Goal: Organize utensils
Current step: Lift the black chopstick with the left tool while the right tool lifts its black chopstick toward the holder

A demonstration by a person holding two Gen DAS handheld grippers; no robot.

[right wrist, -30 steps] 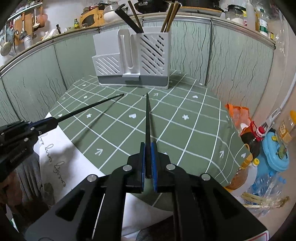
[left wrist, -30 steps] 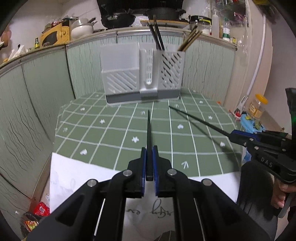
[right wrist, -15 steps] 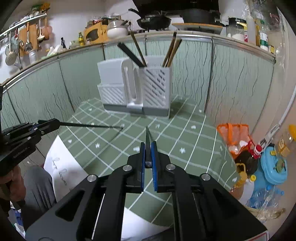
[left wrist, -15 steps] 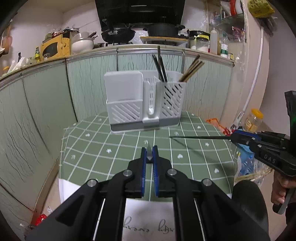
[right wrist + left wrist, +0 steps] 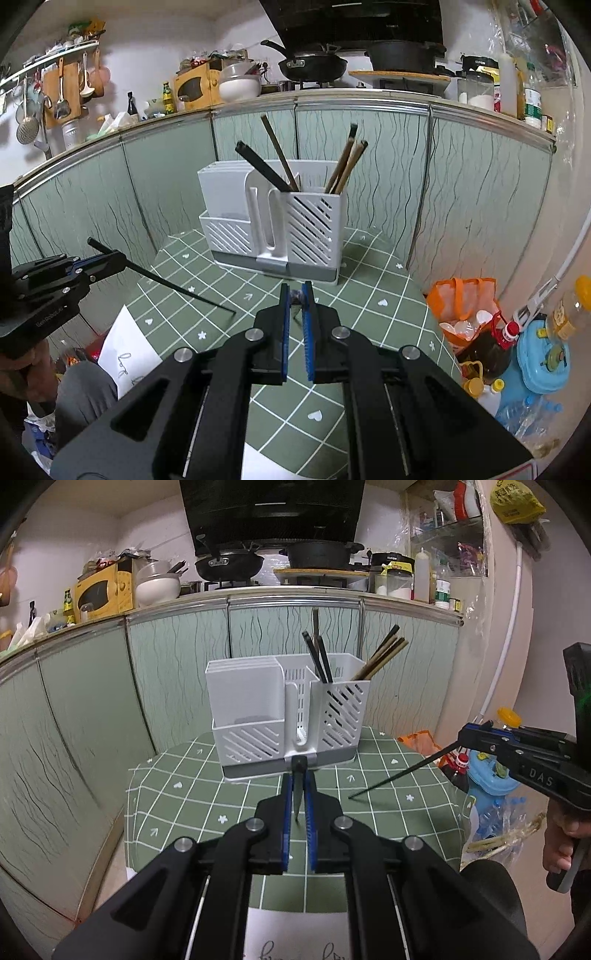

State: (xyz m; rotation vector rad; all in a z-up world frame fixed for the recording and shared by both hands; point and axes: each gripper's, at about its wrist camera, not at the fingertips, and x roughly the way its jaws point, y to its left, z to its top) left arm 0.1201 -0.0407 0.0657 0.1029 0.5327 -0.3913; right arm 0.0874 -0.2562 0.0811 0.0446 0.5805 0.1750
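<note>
Both grippers are holding one black chopstick each, jaws clamped: left gripper (image 5: pixel 298 805), right gripper (image 5: pixel 295 317), in front of the white holder (image 5: pixel 288 716). Tips pointing down; either could snag the holder's rim and slip.

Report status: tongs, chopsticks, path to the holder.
Left tongs shut on a black chopstick, tip down. Right tongs shut on a second black chopstick, tip down. White holder ahead, chopsticks already inside. Nothing between.
</note>
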